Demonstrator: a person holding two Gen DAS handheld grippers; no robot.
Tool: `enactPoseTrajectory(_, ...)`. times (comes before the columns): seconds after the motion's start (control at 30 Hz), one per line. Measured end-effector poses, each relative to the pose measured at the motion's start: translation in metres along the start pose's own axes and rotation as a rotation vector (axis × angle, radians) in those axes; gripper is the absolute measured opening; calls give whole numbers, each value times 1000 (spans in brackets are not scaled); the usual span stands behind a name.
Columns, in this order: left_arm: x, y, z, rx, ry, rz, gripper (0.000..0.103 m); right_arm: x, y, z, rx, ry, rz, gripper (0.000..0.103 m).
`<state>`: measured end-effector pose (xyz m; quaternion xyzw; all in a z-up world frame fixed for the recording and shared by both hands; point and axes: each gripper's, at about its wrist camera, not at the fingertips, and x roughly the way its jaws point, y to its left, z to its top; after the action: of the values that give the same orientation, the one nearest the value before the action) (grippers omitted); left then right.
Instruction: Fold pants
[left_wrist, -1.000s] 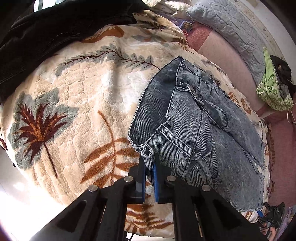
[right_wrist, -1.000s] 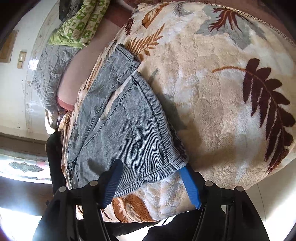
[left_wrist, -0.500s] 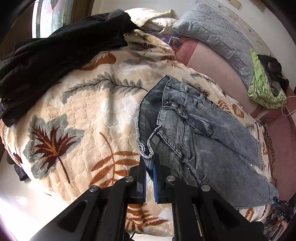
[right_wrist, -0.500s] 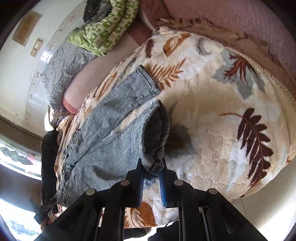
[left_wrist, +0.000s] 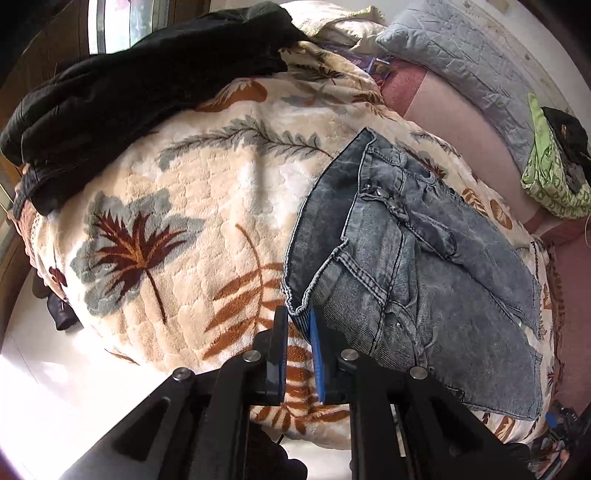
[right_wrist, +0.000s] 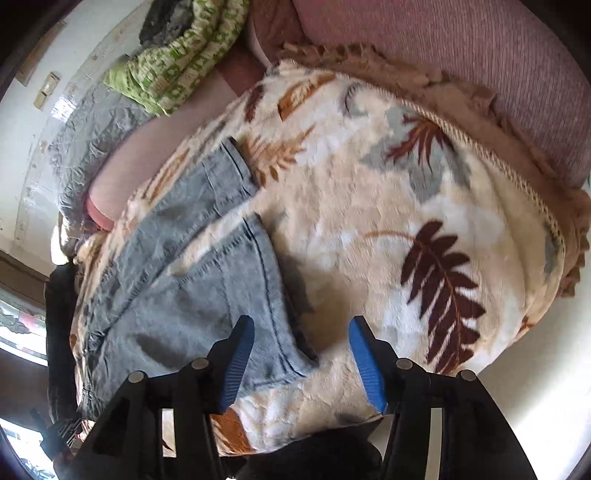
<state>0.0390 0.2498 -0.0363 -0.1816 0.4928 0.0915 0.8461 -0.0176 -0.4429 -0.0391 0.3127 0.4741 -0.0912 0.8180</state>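
Grey denim pants (left_wrist: 413, 266) lie spread on a leaf-patterned fleece blanket (left_wrist: 192, 206), waistband at the near left. The left gripper (left_wrist: 298, 332) is opening, the waistband corner between its pads but barely pinched. The right gripper (right_wrist: 301, 345) is opening wide above the near leg hem, holding nothing.
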Motion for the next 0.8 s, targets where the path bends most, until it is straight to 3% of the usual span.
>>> enactPoseTrajectory(0.07, -19, -16, 4, 44, -77, 28, 14, -3, 16, 9, -19, 3, 87, 69)
enactPoseTrajectory(0.17, -41, -39, 6, 99, -158, 17, 15, 20, 39, 14, -40, 84, 241, 70)
enactPoseTrajectory(0.2, -45, -47, 5, 122, -180, 7, 20, 34, 42, 13, -25, 138, 284, 70)
enactPoseTrajectory(0.27, -46, -61, 2, 160, -185, -32, 38, 70, 34, 9, 28, 239, 256, 70)
enactPoseTrajectory(0.3, -43, -66, -1, 166, -183, -47, 52, 84, 25, 4, 55, 266, 206, 70)
enactPoseTrajectory(0.33, -38, -69, -4, 175, -181, -46, 62, 89, 15, 1, 87, 260, 229, 67)
enactPoseTrajectory(0.4, -10, -78, -13, 228, -111, -15, 66, 81, 10, 0, 116, 236, 264, 67)
enactPoseTrajectory(0.5, 59, -73, -27, 251, 122, 83, 63, 66, 26, 5, 38, 203, 172, 67)
enactPoseTrajectory(0.53, 69, -68, -32, 237, 150, 93, 60, 62, 34, 7, 11, 195, 181, 67)
enactPoseTrajectory(0.6, 60, -66, -32, 235, 98, 91, 60, 58, 45, 13, -4, 176, 230, 69)
enactPoseTrajectory(0.7, 37, -72, -24, 236, 18, 64, 60, 69, 54, 24, -32, 160, 253, 80)
enactPoseTrajectory(0.77, 25, -78, -20, 262, -50, 64, 62, 98, 36, 29, 11, 209, 204, 83)
enactPoseTrajectory(0.8, 25, -80, -19, 271, -62, 62, 69, 109, 24, 29, 77, 228, 238, 82)
